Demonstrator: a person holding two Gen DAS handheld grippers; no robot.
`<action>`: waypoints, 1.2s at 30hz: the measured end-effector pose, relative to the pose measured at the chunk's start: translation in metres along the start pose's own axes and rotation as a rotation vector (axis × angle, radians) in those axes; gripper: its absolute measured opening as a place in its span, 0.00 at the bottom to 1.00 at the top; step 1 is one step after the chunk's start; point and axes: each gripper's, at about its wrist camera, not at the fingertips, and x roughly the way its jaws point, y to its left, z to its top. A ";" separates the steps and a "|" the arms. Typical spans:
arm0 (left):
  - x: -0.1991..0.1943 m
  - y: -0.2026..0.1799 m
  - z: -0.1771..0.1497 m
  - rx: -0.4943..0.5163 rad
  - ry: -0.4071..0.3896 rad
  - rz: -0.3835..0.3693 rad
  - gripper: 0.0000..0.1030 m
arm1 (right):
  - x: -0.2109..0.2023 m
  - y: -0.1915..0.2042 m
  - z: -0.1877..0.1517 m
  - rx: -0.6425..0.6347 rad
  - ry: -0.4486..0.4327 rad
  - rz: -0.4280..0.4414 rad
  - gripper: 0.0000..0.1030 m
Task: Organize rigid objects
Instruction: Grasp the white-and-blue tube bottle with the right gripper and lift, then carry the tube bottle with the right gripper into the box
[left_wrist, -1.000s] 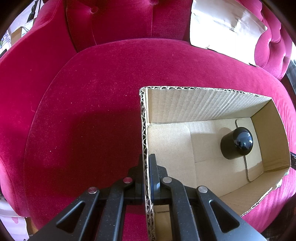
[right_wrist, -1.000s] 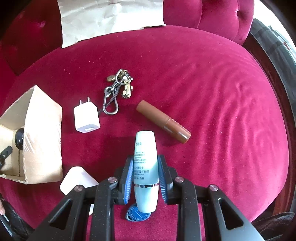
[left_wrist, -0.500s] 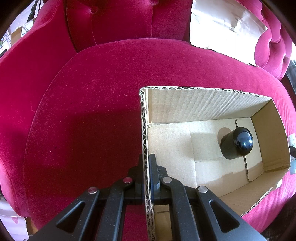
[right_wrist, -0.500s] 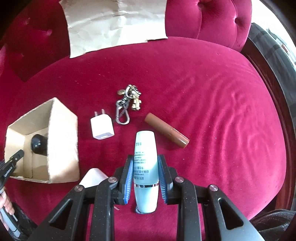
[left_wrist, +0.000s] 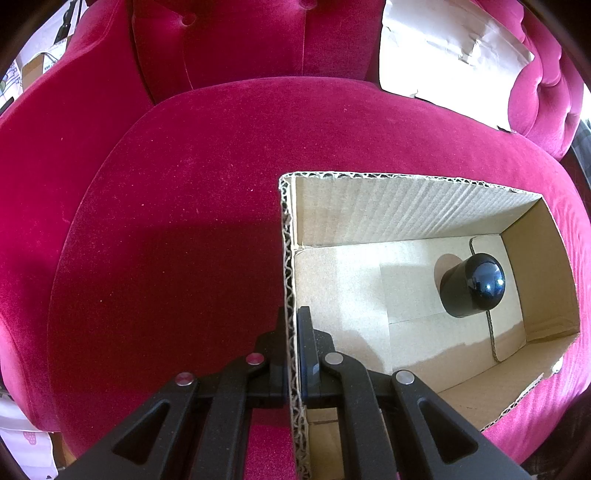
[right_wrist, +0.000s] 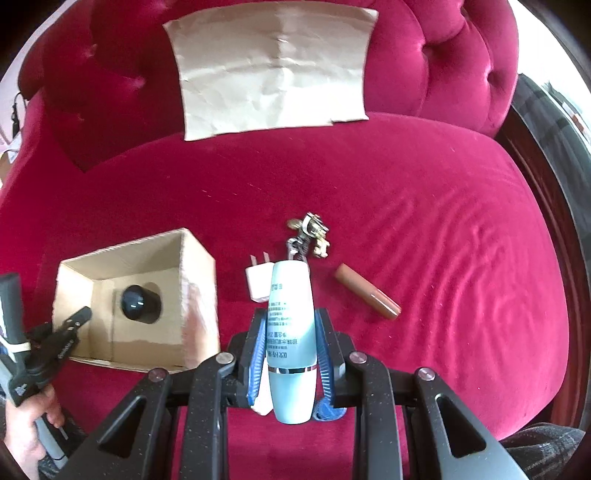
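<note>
Bottle lifted over the red sofa seat, box steadied.
The left gripper is clenching its 2 fingers on the cardboard box wall; a black cap is sitting inside. The right gripper is grasping the pale blue bottle lengthwise between blue fingers, above the charger, keys and brown tube.

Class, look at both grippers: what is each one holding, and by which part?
The right gripper clamps the pale blue bottle around its lower body, above the silver band. The left gripper pinches the cardboard box by its side wall's top edge.
</note>
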 end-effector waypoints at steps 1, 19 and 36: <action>0.000 0.000 0.000 0.000 0.000 0.000 0.04 | -0.001 0.004 0.002 -0.006 -0.002 0.006 0.26; 0.001 0.000 0.002 -0.003 0.000 -0.003 0.04 | -0.006 0.083 0.018 -0.138 -0.031 0.080 0.26; 0.002 0.000 0.002 -0.001 0.000 -0.003 0.04 | 0.031 0.121 0.016 -0.149 0.021 0.089 0.26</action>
